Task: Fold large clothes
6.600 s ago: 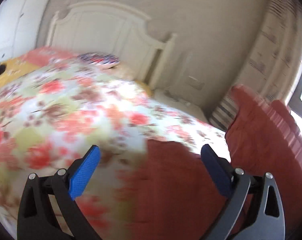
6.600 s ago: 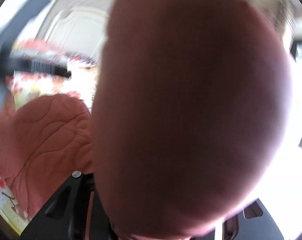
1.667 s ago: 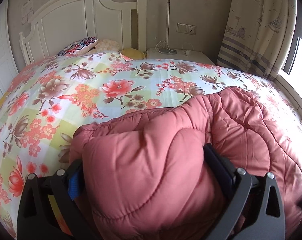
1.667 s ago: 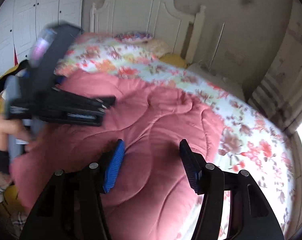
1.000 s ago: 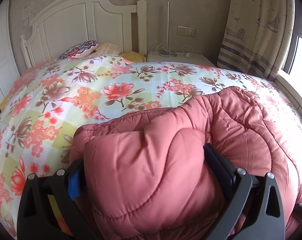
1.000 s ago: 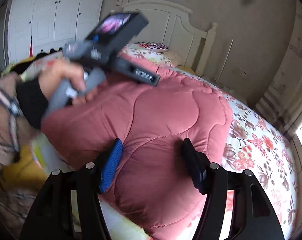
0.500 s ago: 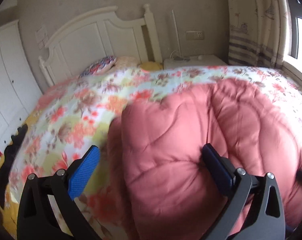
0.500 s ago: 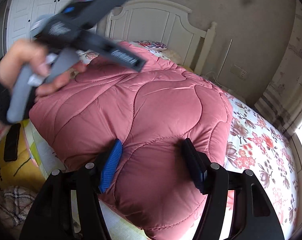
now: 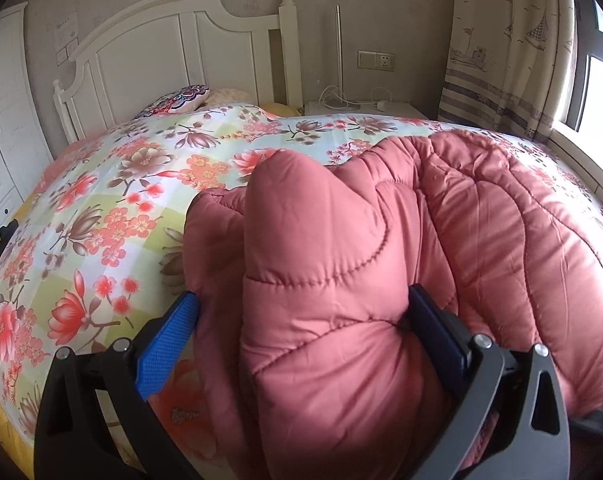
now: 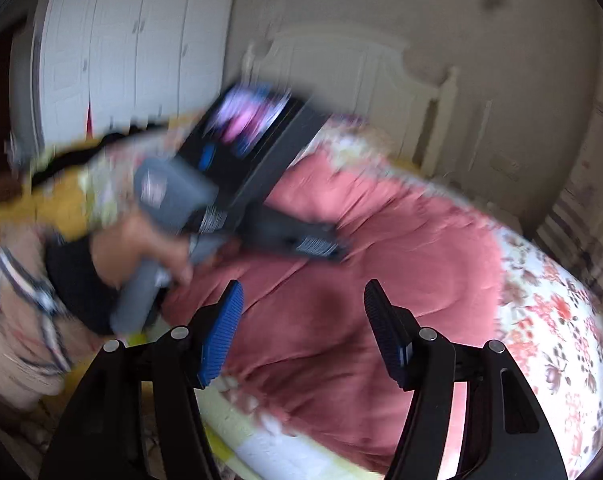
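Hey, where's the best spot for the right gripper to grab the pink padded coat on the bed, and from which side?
Probably the near edge of the coat, where it overhangs the bedspread towards the camera. It lies bunched and thick, so the free hem is the thinnest part. Bring the right gripper, whose jaws stand open just above, straight down and forward onto that edge, clear of the left gripper at the other end.
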`<state>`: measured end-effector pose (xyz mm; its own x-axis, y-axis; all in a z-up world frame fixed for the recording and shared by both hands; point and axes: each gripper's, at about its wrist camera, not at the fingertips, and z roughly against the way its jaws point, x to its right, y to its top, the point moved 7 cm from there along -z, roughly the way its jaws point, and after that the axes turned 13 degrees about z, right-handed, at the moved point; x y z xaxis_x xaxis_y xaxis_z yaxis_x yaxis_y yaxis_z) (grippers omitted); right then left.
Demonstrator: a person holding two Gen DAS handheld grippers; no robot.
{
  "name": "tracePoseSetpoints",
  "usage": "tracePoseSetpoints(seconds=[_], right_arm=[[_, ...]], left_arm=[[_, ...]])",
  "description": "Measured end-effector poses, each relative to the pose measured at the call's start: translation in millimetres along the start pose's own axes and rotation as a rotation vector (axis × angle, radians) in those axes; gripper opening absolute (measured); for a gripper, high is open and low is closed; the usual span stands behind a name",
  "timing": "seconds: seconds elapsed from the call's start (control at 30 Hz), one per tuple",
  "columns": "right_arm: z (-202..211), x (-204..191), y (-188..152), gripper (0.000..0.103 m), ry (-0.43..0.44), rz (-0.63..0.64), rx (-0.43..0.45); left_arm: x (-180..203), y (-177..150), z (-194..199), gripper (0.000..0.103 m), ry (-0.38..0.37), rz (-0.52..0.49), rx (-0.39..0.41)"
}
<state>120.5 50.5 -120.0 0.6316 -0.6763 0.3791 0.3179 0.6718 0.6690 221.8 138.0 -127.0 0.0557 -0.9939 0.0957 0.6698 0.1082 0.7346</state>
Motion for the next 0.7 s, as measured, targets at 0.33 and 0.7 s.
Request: tracePoseSetpoints(seconds=[0.33, 0.7], right_arm=[[30, 21, -3, 0.062, -0.032, -0.001, 0.044], [33, 170, -106, 0.099, 0.273, -0.825, 0.075]], left_arm=[[-11, 0, 19, 0.101, -0.042, 0.052, 0.045], [-60, -39, 8, 0.101, -0.489, 0.462, -0.305]])
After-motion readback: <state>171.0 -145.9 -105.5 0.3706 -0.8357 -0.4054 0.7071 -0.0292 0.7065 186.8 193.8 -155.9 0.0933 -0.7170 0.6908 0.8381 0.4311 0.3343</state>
